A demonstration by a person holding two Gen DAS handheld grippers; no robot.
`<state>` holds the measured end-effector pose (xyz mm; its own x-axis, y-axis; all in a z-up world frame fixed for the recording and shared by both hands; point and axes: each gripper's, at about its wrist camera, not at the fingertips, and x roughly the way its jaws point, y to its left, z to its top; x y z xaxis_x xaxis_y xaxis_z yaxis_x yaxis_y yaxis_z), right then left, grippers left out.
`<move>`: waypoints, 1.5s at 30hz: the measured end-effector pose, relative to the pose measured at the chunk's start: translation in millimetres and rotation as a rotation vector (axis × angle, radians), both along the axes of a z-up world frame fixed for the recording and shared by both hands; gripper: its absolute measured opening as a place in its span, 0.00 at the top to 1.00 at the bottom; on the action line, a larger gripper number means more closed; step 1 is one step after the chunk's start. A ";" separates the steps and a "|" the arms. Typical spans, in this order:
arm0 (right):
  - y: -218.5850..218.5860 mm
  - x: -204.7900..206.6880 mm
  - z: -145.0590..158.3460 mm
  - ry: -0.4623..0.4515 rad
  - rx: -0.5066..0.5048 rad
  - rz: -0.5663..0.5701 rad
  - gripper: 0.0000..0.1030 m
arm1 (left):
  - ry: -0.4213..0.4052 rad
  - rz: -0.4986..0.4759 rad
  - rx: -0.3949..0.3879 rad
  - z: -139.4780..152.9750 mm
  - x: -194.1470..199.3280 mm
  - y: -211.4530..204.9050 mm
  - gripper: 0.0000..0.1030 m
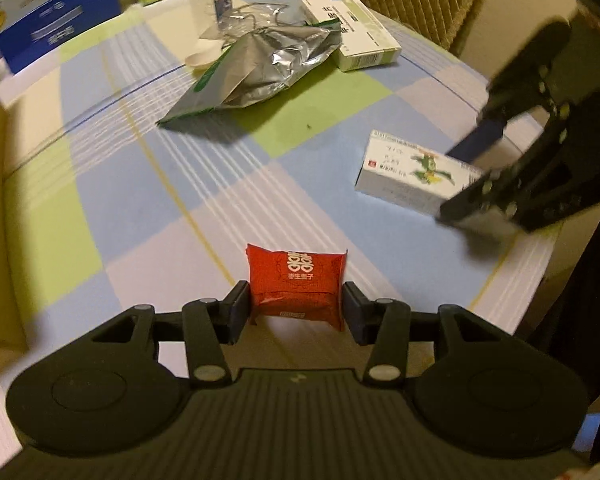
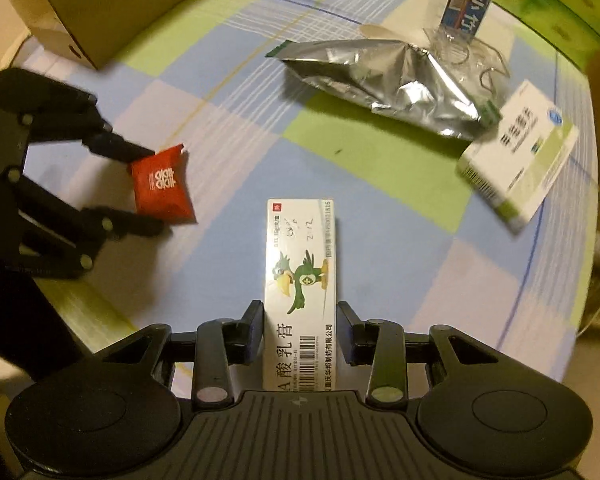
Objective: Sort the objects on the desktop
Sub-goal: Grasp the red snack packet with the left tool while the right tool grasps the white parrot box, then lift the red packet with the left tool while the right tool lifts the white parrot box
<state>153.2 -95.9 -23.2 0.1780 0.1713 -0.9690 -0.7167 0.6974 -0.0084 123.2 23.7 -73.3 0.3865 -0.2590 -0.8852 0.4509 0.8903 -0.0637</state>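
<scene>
A brown cardboard box [image 2: 100, 12] is being seen at the far left of the checked tablecloth [image 2: 380, 240]. Next to it, near the table's front edge, a red sachet [image 1: 296, 284] is being gripped between the two fingers of the left gripper [image 1: 296, 314], which are closed against its sides. Further along, a long white ointment box [image 2: 300, 292] printed with a green bird is being clasped at its near end by the right gripper [image 2: 300, 332], its fingers pressed to both long sides. Beyond these, a crumpled silver foil pouch [image 2: 384, 80] is lying on the cloth, with a white and green medicine box [image 2: 520, 160] just beside it at the right edge.
</scene>
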 end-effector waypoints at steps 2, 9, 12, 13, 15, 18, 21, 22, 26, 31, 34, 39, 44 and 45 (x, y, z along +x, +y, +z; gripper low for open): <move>-0.4 -11.8 -4.0 -0.049 0.011 -0.031 0.65 | -0.012 0.023 -0.015 -1.2 -5.7 2.0 0.53; -23.0 -25.2 -10.4 -0.156 0.150 -0.216 0.64 | -0.076 0.083 -0.067 -3.4 -16.3 12.1 0.46; -29.8 -30.3 -10.3 -0.186 0.213 -0.293 0.61 | -0.118 0.098 -0.086 -6.7 -19.6 13.8 0.43; -30.9 -32.2 -10.7 -0.196 0.229 -0.314 0.59 | -0.130 0.109 -0.092 -8.0 -19.9 14.6 0.41; -31.7 -36.6 -11.4 -0.221 0.258 -0.349 0.57 | -0.152 0.132 -0.103 -10.0 -21.0 15.0 0.36; -30.8 -41.9 -12.6 -0.257 0.279 -0.375 0.53 | -0.194 0.142 -0.103 -11.8 -23.6 12.9 0.34; -26.0 -43.8 -15.8 -0.286 0.272 -0.371 0.51 | -0.220 0.119 -0.067 -16.0 -26.3 9.0 0.34; -24.7 -44.7 -16.8 -0.294 0.268 -0.366 0.51 | -0.229 0.112 -0.057 -17.4 -27.7 8.2 0.34; -22.0 -47.8 -22.9 -0.339 0.264 -0.357 0.50 | -0.253 0.113 -0.058 -20.0 -30.5 8.0 0.33; -21.8 -52.1 -27.2 -0.378 0.286 -0.379 0.46 | -0.277 0.102 -0.069 -21.3 -34.9 6.2 0.43; -21.6 -52.1 -26.7 -0.379 0.283 -0.375 0.46 | -0.279 0.087 -0.066 -19.8 -36.2 4.1 0.50; -21.9 -53.8 -26.8 -0.385 0.279 -0.383 0.46 | -0.276 0.100 -0.082 -19.3 -36.5 6.7 0.61; -21.4 -54.1 -27.3 -0.390 0.281 -0.374 0.46 | -0.286 0.101 -0.072 -18.4 -39.6 5.9 0.63; -21.6 -54.0 -27.5 -0.391 0.282 -0.375 0.46 | -0.288 0.101 -0.071 -18.4 -40.0 5.8 0.63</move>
